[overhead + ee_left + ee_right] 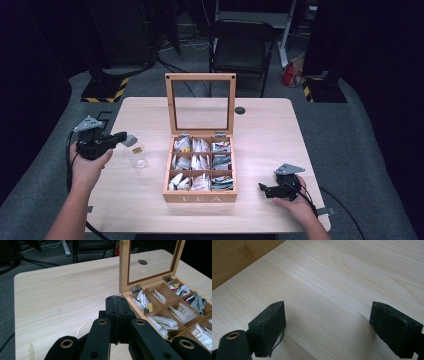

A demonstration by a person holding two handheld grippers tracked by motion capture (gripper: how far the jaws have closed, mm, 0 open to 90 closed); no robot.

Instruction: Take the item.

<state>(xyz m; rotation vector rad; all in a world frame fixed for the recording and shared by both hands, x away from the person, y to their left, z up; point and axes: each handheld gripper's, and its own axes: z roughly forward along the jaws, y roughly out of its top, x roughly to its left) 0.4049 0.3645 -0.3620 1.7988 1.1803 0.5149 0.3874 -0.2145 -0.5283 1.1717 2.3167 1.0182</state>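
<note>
A wooden tea box (200, 198) stands mid-table with its glass lid (200, 104) upright. Its nine compartments hold tea bags (201, 164). Left of it sits a clear glass (138, 159) with a yellow tag (136, 150) at its rim. My left gripper (122, 138) hovers just above and left of the glass, pointing right. In the left gripper view its jaws (117, 300) are pressed together with nothing seen between them, the glass rim (81, 328) below and the tea box (172, 300) to the right. My right gripper (263, 189) rests low right of the box, open (327, 312) over bare wood.
The light wooden table (260, 135) has a round black grommet (240, 110) behind the box. A black chair (242, 45) stands beyond the far edge. The box's side wall (232, 260) is close to the right gripper. Grey carpet surrounds the table.
</note>
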